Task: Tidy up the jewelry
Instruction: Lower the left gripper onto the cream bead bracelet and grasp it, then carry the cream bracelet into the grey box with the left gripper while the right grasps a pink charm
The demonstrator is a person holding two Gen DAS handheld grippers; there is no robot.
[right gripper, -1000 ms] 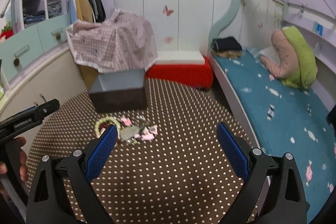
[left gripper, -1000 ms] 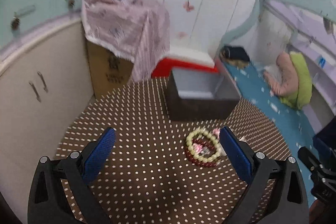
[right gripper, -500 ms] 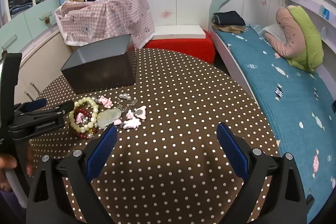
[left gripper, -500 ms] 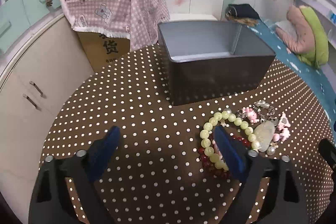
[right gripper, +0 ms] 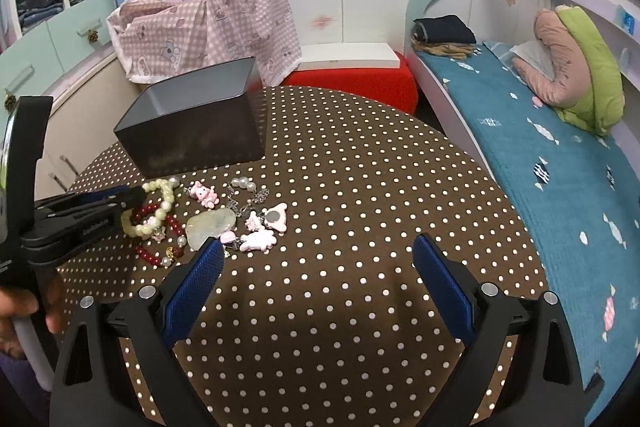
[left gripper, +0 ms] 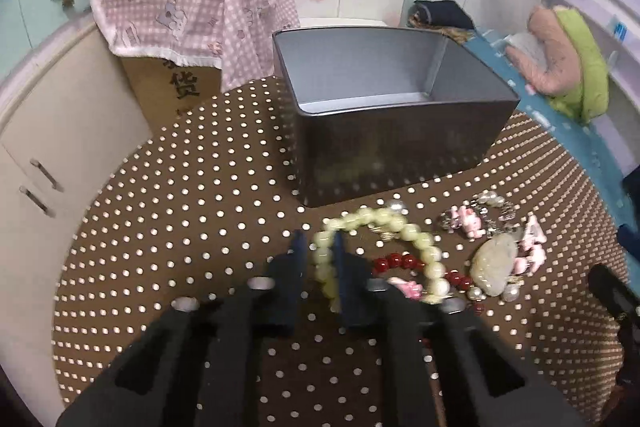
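A round surface (right gripper: 360,187) with a brown, white-dotted cover stands in a child's bedroom. To its right runs a bed (right gripper: 540,155) with a teal blanket and a green and pink pillow (right gripper: 576,75). On the far side are white wardrobe doors with butterfly stickers, a red stool (right gripper: 360,83) with a white board on it, and a cardboard box under a pink checked cloth (right gripper: 208,23). On the left are cream cupboards and open shelves with hanging clothes.

An open grey box (left gripper: 384,107) sits on the far left part of the surface, its long side lying left to right in the left wrist view. The jewelry lies just near of it: a pale green bead bracelet (left gripper: 400,231), a red bead bracelet (right gripper: 156,239) lying partly under it, a pale flat stone pendant (right gripper: 210,227), and pink charms (right gripper: 260,231) with pearl pieces to the right.

The left tongs (left gripper: 320,259) reach in low from the near left, almost level with the surface, and are clenched on the left side of the green bracelet; its loop lies flat, stretching away to the right. A hand (right gripper: 16,319) holds their grip.

The right tongs (right gripper: 316,275) hang above the near part of the surface, released wide and holding nothing, pointing toward the far side.
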